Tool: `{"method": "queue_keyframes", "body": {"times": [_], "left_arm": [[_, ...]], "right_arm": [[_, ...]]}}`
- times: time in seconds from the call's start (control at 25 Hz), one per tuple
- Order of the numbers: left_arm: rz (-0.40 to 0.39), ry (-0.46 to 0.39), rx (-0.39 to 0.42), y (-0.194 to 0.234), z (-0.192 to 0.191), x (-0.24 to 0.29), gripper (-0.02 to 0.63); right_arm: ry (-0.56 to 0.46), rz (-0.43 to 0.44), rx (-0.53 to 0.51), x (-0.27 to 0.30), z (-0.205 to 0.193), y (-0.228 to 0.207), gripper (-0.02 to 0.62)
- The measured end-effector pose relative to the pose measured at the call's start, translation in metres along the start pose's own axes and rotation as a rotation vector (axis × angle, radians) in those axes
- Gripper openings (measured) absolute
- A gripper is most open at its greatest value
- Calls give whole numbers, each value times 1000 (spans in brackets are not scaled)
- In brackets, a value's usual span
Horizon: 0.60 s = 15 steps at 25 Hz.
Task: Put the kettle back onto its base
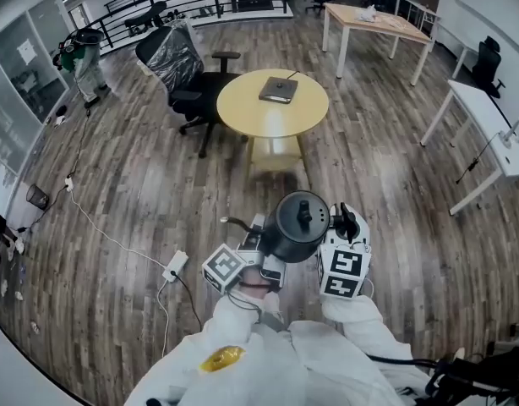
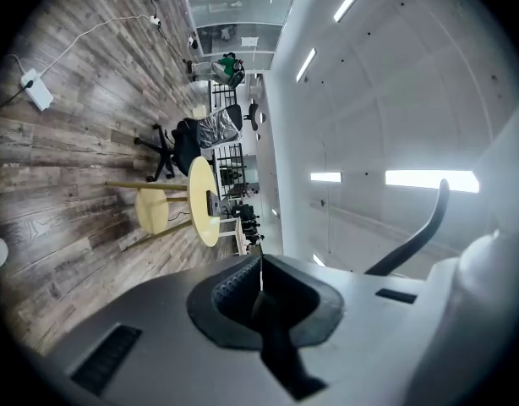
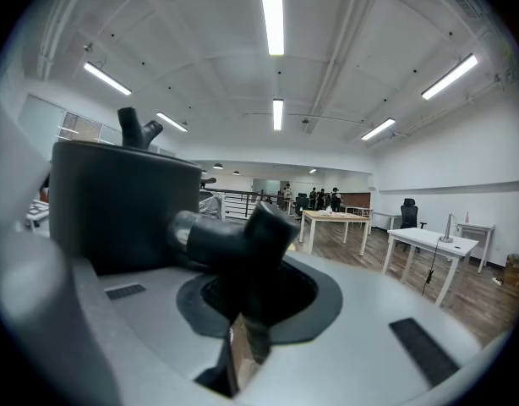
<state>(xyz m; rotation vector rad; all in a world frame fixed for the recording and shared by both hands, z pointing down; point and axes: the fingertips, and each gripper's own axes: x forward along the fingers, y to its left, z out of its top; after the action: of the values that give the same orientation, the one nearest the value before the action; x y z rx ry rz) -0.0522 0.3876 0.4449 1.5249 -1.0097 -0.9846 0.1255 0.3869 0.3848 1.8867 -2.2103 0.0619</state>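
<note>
I hold a black kettle (image 1: 297,222) with a thin curved spout (image 1: 232,222) in the air over the wooden floor. My right gripper (image 1: 346,222) is shut on the kettle's handle (image 3: 243,235), and the dark kettle body (image 3: 124,201) fills the left of the right gripper view. My left gripper (image 1: 270,260) sits against the kettle's lower left side. Its pads (image 2: 234,290) are shut, with nothing visible between them. The spout (image 2: 428,227) arcs at the right of the left gripper view. The dark square base (image 1: 279,89) lies on a round yellow table (image 1: 243,108) ahead.
A black office chair (image 1: 179,66) stands at the table's left. A white power strip (image 1: 175,265) with cables lies on the floor to my left. A wooden desk (image 1: 378,19) and a white desk (image 1: 488,117) stand at the right, and a railing runs along the back.
</note>
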Motion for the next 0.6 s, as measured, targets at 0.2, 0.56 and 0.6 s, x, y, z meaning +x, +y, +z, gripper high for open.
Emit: {"method": "queue_keyframes", "body": {"times": [0.2, 0.56, 0.6], "left_arm": [[-6, -6, 1, 3, 36, 39, -5], [-11, 16, -10, 19, 74, 105, -5], [-13, 20, -12, 20, 77, 111, -5]], "right_arm": [[-5, 1, -3, 48, 17, 12, 52], [-6, -24, -3, 121, 32, 18, 52], [-7, -28, -2, 127, 33, 18, 52]]}}
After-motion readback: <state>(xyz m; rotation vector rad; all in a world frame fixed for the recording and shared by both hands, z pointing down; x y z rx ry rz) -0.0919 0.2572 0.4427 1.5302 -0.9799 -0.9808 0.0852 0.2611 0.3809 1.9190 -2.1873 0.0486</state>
